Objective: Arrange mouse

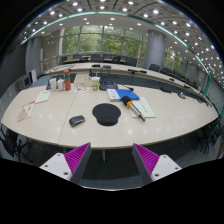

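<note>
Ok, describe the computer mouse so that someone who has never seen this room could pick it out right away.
Start at the large pale oval table just beyond the gripper, whose two pink-padded fingers stand open with nothing between them. Near the table's front edge lies a round black mouse pad. The small dark grey mouse sits just left of it on bare tabletop, low and rounded, far smaller than the flat pad.

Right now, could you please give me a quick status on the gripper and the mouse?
Gripper open, holding nothing, short of the table. Mouse on the table beyond the fingers, beside the round black mouse pad. Nothing between fingers and mouse.
</note>
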The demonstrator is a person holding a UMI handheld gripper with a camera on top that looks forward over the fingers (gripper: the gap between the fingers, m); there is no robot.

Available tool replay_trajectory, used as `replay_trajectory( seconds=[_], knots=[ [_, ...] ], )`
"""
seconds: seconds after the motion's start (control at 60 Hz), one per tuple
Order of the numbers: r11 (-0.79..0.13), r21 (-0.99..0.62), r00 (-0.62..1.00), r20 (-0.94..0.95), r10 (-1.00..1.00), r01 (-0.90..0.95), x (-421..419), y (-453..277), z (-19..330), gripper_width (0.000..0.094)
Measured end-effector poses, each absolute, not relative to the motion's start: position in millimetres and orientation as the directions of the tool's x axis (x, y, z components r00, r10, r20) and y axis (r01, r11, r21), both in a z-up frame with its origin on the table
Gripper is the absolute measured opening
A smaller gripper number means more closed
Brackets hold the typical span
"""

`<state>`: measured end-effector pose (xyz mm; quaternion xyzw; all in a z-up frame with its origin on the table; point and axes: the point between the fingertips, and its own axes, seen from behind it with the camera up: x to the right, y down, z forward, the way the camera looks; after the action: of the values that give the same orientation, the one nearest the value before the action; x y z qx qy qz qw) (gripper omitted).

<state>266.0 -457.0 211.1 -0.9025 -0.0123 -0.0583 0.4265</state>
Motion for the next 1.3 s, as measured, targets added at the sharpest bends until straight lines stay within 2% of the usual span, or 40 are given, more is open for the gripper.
replay_trajectory(
  seconds=[0.183,0.417,0.517,0.7,0.9,1.133,1.3],
  knots=[
    [-0.647,-0.761,0.994,0.102,-0.036,0.055,254,-440,193,0.0857],
    [-0.645,-0.759,0.994,0.104,0.014,0.089,212,-412,134,0.0857],
    [-0.633,-0.768,0.995,0.086,0.049,0.098,171,-377,95,0.0860],
    [-0.614,-0.785,0.996,0.043,0.083,0.085,104,-319,49,0.0854],
    [-0.645,-0.764,0.998,-0.006,0.056,0.032,61,-252,7,0.0853],
    [-0.666,-0.746,0.999,-0.023,0.028,0.001,45,-192,-12,0.0854],
    [-0.668,-0.744,1.000,-0.011,0.013,0.000,41,-161,-14,0.0851]
  ],
)
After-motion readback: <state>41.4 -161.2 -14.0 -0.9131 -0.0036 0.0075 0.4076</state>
